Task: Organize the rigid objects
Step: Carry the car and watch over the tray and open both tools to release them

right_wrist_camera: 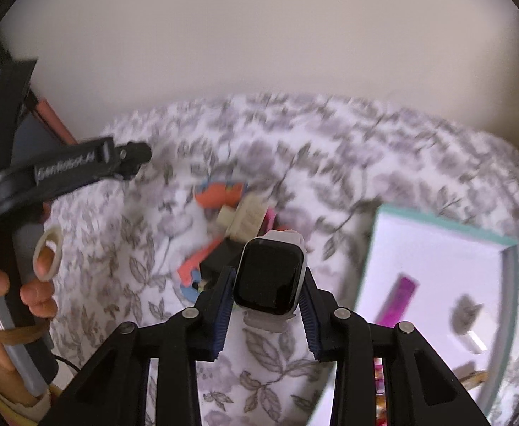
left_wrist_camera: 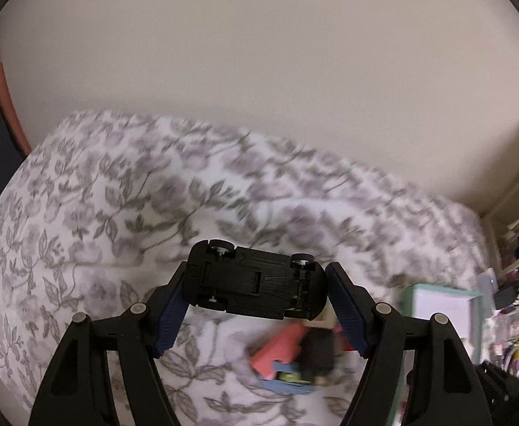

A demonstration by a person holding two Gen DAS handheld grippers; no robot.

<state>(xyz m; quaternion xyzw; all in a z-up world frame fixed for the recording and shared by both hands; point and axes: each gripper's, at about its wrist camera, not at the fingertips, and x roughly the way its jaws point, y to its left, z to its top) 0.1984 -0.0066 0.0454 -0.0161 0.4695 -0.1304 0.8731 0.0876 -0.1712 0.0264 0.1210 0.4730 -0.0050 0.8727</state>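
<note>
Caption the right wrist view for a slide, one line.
Right gripper clamps a smartwatch above the floral bedspread, beside a mint-rimmed box.

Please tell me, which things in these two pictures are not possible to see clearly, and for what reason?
- Toy car, left wrist view: only its black underside shows; the body faces away.
- Pile of small toys, both views: motion blur, partly behind each gripper's load.
- Smartwatch, right wrist view: screen dark, lower strap hidden between the fingers.
- Items in the white tray, right wrist view: blurred; the tray is cut off by the edge.
</note>
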